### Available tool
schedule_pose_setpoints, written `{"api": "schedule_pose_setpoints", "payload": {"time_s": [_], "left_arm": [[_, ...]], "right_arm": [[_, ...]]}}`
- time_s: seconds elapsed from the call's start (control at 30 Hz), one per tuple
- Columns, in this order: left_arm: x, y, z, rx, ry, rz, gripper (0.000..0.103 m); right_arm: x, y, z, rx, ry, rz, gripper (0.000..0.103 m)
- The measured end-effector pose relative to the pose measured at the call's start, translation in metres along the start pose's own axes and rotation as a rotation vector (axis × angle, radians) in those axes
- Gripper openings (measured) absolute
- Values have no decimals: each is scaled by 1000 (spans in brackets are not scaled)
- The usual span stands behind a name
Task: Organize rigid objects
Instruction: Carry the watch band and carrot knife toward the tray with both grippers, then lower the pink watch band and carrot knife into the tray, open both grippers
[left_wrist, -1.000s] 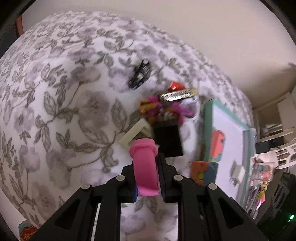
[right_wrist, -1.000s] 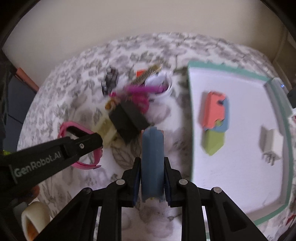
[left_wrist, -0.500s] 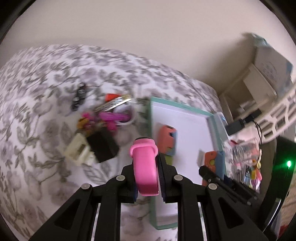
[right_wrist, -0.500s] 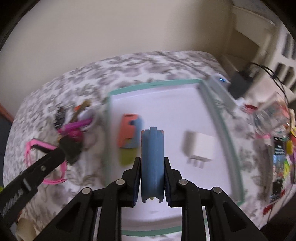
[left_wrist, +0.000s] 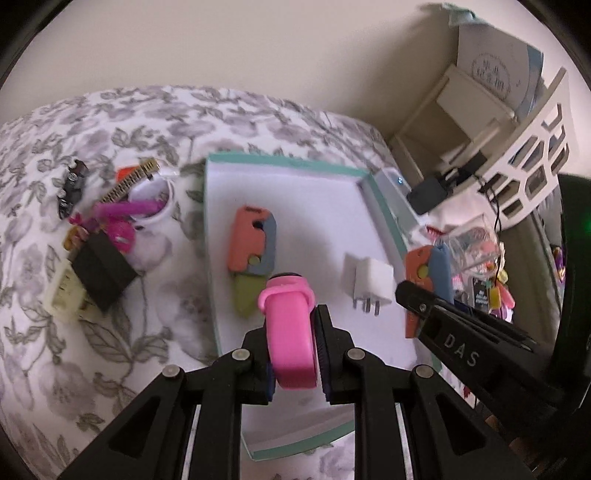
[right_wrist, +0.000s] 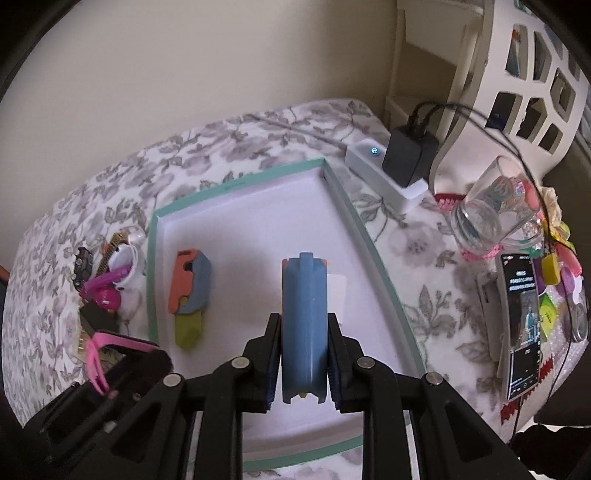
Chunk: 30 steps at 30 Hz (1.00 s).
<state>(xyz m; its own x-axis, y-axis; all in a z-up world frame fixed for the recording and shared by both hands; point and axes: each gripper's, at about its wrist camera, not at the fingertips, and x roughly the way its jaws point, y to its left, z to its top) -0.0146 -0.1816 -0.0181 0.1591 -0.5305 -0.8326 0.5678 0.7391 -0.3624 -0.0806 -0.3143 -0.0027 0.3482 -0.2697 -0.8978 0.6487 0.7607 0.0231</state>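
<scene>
My left gripper (left_wrist: 291, 332) is shut on a pink band (left_wrist: 290, 332) and holds it above the near part of a white tray with a teal rim (left_wrist: 284, 160). My right gripper (right_wrist: 303, 347) is shut on a blue and orange toy knife (right_wrist: 303, 325) over the same tray (right_wrist: 236, 182); it also shows in the left wrist view (left_wrist: 430, 273). In the tray lie an orange, blue and green toy knife (left_wrist: 251, 251) and a white plug adapter (left_wrist: 369, 278). A pile of loose items (left_wrist: 107, 229) lies on the floral cloth left of the tray.
A white power strip with a black charger (right_wrist: 402, 158) lies behind the tray's right edge. A glass (right_wrist: 491, 206), a phone (right_wrist: 522, 321) and small trinkets crowd the right side. A white basket (right_wrist: 524, 66) stands at the back right.
Both grippers have swung from the pile on the left to above the tray, each still holding its object. The right gripper now shows in the left wrist view.
</scene>
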Motion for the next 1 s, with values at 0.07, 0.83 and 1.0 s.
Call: {"api": "schedule_pose_setpoints", "payload": {"time_s": [0.07,0.83,1.0], "left_arm": [[10,0,-3,3,32,13,19],[49,4,-17,65,147,145,20],[52,3,-18,72,152,151,28]], "right_arm": [[10,1,-3,-7,31,-13,24],[60,10,-17,-60,170,-36,25],[63,14,-16,-76,174,-46,25]]}}
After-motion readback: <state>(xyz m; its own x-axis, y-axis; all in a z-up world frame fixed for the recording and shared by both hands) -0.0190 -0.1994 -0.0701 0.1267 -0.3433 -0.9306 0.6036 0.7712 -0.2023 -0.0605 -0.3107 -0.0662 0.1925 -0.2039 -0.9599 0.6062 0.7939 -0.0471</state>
